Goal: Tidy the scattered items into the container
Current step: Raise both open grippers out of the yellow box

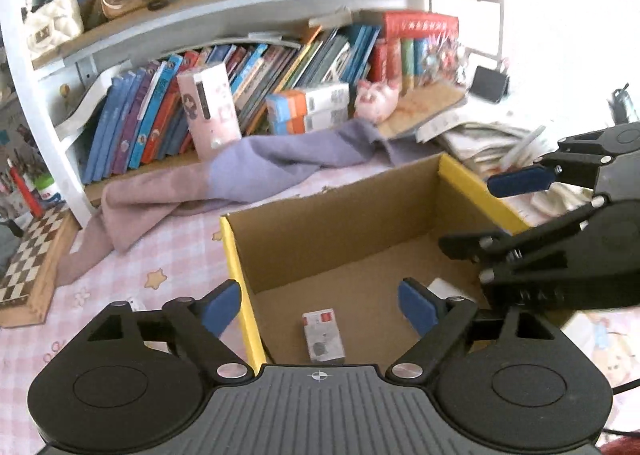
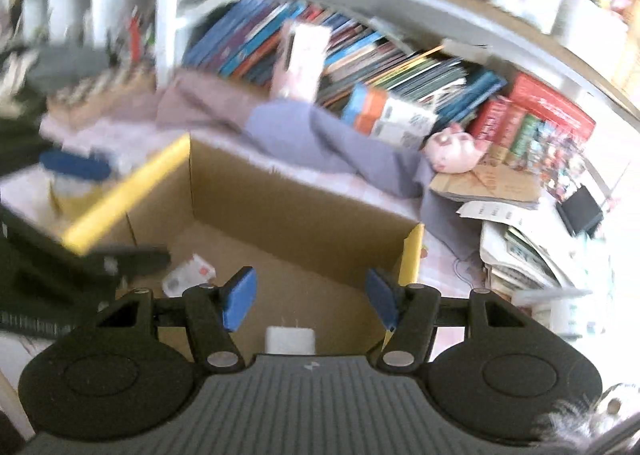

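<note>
An open cardboard box [image 1: 320, 239] with yellow-edged flaps sits on the pink checked cloth; it also shows in the right wrist view [image 2: 280, 207]. Inside lie a small red-and-white packet [image 1: 323, 335], also seen in the right wrist view [image 2: 188, 275], and a white charger [image 2: 290, 339]. My left gripper [image 1: 320, 307] is open and empty, straddling the box's left wall. My right gripper [image 2: 310, 299] is open and empty over the box floor, above the charger; it also shows in the left wrist view [image 1: 492, 215] at the box's right side.
A bookshelf full of books [image 1: 240, 83] stands behind. A purple-pink cloth [image 1: 224, 179] lies behind the box. A pink pig toy [image 1: 376, 99], papers [image 1: 480, 135], a chessboard [image 1: 28, 263] and a yellow jar [image 2: 72, 195] surround the box.
</note>
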The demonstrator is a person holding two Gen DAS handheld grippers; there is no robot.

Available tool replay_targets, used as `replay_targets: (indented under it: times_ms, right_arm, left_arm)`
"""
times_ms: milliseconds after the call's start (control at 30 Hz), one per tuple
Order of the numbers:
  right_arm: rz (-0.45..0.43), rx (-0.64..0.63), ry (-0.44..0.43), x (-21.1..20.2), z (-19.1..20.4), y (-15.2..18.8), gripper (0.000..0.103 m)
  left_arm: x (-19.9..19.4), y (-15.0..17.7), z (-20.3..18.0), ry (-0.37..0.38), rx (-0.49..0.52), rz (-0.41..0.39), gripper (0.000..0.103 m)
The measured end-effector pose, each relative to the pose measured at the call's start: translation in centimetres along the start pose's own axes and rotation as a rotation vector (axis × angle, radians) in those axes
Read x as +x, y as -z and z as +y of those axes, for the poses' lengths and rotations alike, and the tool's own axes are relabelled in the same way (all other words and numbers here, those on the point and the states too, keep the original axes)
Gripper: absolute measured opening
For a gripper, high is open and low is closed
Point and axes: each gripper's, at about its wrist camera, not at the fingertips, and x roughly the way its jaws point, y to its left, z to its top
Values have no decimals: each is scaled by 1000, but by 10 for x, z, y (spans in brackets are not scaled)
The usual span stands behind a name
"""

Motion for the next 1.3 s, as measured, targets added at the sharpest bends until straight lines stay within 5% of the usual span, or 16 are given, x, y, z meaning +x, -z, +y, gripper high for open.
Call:
replay_targets:
  times_ms: [600, 1300]
  right_arm:
    - [-173, 202, 196, -83, 66, 27, 68]
    - [-225, 251, 351, -130, 166, 71, 69]
  left_arm:
    - [-83, 45, 31, 32, -124, -195, 93]
    - [-146, 125, 72, 23, -51, -202, 93]
